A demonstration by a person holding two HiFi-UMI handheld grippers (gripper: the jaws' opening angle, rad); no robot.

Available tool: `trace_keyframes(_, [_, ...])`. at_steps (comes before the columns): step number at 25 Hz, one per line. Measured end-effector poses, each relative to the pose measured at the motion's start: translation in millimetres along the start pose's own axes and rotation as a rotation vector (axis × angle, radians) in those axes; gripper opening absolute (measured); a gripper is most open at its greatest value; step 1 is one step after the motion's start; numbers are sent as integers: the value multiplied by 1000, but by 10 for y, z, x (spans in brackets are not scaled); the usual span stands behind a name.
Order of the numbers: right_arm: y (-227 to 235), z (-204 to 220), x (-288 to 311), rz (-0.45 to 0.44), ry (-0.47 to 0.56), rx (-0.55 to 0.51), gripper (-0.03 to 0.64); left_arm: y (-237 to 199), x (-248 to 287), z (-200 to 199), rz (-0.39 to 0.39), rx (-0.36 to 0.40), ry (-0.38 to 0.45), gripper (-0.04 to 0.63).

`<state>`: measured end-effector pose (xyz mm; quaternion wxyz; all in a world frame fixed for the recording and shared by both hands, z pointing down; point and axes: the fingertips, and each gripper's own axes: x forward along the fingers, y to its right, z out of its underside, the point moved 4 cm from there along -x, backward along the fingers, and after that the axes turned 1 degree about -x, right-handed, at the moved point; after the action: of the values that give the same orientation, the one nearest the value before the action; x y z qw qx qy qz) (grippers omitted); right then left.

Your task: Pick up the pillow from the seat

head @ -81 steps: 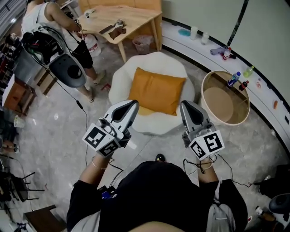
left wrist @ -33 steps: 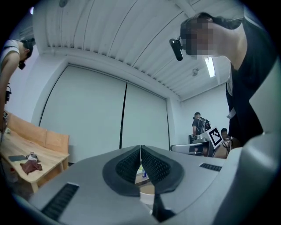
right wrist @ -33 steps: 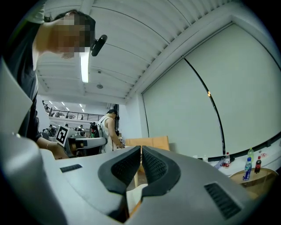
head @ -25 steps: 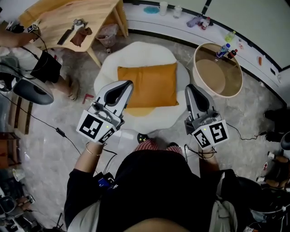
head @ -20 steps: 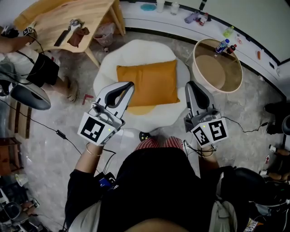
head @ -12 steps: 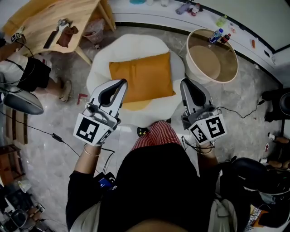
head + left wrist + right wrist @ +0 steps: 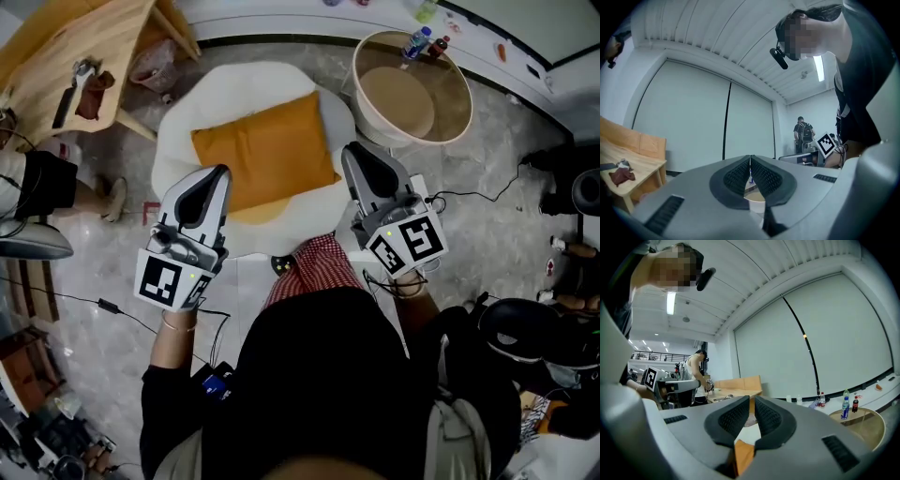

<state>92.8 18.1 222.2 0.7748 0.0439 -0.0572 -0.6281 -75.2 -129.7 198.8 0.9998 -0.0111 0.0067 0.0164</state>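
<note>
An orange pillow [image 7: 262, 155] lies flat on a round white seat [image 7: 246, 82]. In the right gripper view a strip of the pillow [image 7: 743, 456] shows low between the jaws. My left gripper [image 7: 220, 172] hovers at the pillow's near left corner, jaws closed together with nothing between them. At the pillow's near right edge is my right gripper [image 7: 349, 150], also shut and empty. Both point level, over the seat's front rim. Whether either touches the pillow I cannot tell.
A round wooden tub [image 7: 448, 120] stands right of the seat, with bottles [image 7: 416, 42] behind it. A wooden table [image 7: 56, 37] holding tools sits at the back left, a person [image 7: 37, 178] beside it. Cables and dark bags [image 7: 525, 328] lie on the floor at right.
The seat and pillow have come nearer and slid left in the head view. Both grippers sank toward the seat's front edge, still shut. A knee in red check cloth has come into view.
</note>
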Motion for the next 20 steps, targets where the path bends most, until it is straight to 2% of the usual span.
trace_keyframes(4, [231,109,3,24,-30,-3,31,37,166,90,-1,-25,-14,11])
trace_keyframes(9, [451,359,133,34,-77,5,69,-56,323,194,-43,-43,-9,11])
trace_keyframes(14, [678,617,282,36,-127,5,79,-95,460,321,-66,-16,-28,11])
trace_keyframes(20, [849,965,522,30,-191,13,98,-169,559,495,-77,-20,-54,11])
